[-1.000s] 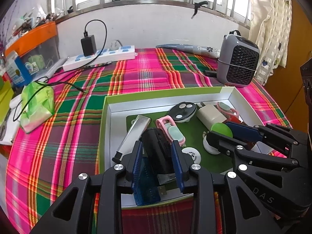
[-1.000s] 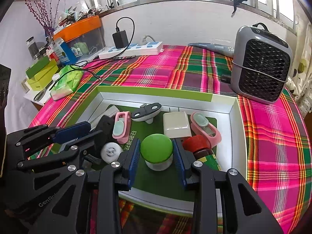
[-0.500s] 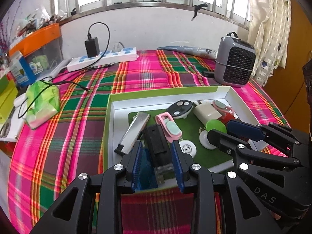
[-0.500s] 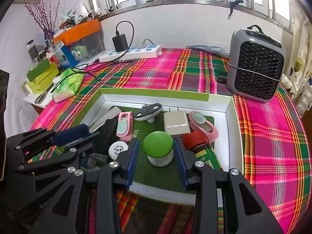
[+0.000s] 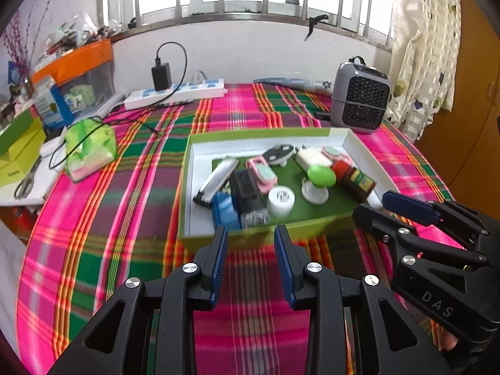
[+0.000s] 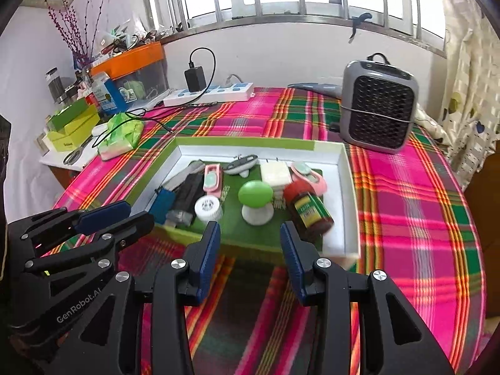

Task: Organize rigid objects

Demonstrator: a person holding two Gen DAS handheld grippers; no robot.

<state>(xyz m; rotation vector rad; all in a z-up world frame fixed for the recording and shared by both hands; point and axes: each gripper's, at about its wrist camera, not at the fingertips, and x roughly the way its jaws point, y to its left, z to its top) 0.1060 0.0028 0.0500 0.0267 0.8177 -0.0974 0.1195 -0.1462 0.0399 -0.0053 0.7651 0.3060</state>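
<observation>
A green-rimmed white box [image 5: 262, 134] [image 6: 349, 184] lies on the plaid cloth with small objects inside: a green mushroom lamp [image 5: 321, 176] [image 6: 255, 193], a red-capped bottle [image 5: 354, 178] [image 6: 307, 207], a black device [image 5: 247, 189] [image 6: 191, 190], a blue box [image 5: 224, 209] [image 6: 163, 201], a white round cap [image 5: 280, 198] [image 6: 207, 207], pink clips [image 5: 261, 173] [image 6: 212, 179] and a white charger [image 5: 312, 157] [image 6: 274, 172]. My left gripper [image 5: 250, 243] is open and empty in front of the box. My right gripper [image 6: 248, 240] is open and empty at the box's near edge.
A grey heater [image 5: 361, 106] [image 6: 378, 111] stands behind the box on the right. A power strip [image 5: 175, 92] [image 6: 209, 92] with a black charger lies at the back. A green tissue pack [image 5: 90, 148] [image 6: 120, 136] and yellow-green boxes [image 5: 18, 150] sit left.
Both grippers have pulled back and up out of the box. The left one no longer straddles the black device and blue box; the right one no longer straddles the green lamp.
</observation>
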